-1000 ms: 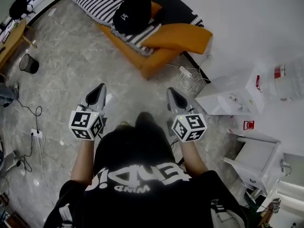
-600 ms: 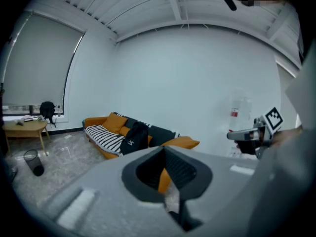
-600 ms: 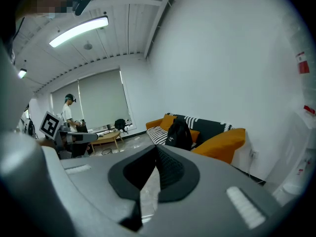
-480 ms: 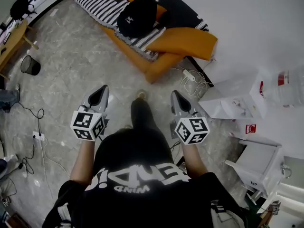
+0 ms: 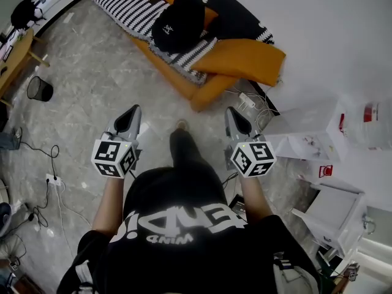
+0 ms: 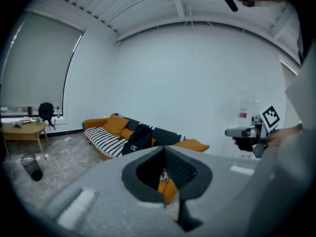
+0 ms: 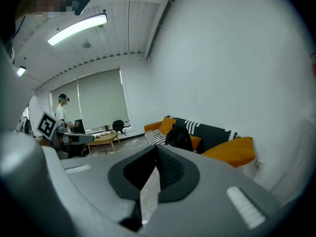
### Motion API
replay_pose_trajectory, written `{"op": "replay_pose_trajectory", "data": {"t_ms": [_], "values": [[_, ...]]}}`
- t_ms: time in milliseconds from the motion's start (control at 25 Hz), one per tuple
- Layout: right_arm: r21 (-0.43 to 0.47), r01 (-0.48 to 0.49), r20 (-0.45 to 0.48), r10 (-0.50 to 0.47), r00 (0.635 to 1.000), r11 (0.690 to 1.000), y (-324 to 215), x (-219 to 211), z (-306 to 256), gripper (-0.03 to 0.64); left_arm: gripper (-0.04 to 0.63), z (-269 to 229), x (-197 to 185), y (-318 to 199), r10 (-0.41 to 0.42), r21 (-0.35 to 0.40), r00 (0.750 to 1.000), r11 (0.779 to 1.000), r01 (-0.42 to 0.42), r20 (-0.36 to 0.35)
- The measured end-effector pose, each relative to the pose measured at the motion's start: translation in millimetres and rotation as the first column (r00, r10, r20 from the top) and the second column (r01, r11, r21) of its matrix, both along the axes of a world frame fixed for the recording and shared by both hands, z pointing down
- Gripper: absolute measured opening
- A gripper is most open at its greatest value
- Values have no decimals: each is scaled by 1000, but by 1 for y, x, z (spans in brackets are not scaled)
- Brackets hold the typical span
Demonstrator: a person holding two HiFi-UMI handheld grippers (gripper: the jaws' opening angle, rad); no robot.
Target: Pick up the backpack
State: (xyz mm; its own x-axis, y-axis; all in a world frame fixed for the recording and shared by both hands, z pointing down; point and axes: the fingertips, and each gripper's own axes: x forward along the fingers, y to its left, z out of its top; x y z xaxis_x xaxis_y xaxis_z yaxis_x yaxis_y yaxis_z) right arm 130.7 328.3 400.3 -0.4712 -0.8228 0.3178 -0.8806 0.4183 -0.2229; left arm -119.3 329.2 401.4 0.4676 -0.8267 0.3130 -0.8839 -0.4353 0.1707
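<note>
The black backpack point(image 5: 179, 22) rests upright on the orange sofa point(image 5: 211, 78), against its striped cover. It also shows far ahead in the left gripper view point(image 6: 139, 138) and the right gripper view point(image 7: 180, 137). My left gripper point(image 5: 130, 116) and right gripper point(image 5: 233, 116) are held side by side over the floor, well short of the sofa and pointing towards it. Both are shut with nothing between the jaws. From its own camera the left gripper point(image 6: 164, 149) is closed and empty, and so is the right gripper point(image 7: 156, 149).
A power strip with cables point(image 5: 248, 98) lies on the floor by the sofa's near end. White boxes point(image 5: 306, 127) stand at the right. A waste bin point(image 5: 39, 89) and a wooden table point(image 5: 15, 49) are at the left. A person point(image 7: 61, 113) stands far off by the window.
The person holding the grippers has stepped towards the sofa, one leg now forward. Both grippers moved ahead with the body and stayed shut. The backpack has not moved.
</note>
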Motion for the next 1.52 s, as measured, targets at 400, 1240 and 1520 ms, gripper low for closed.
{"op": "replay_pose_trajectory", "data": {"t_ms": [400, 1240, 1520], "values": [[-12, 34, 9, -34, 999, 999, -113, 20, -13, 0, 0, -12, 21, -106, -30, -11, 1000, 999, 30, 0], [-50, 119, 46, -116, 992, 992, -289, 5, 2, 0, 0, -13, 15, -276, -98, -22, 995, 995, 98, 3], [-79, 79, 44, -76, 996, 994, -344, -9, 13, 0, 0, -3, 2, -345, -61, -28, 998, 998, 61, -14]]}}
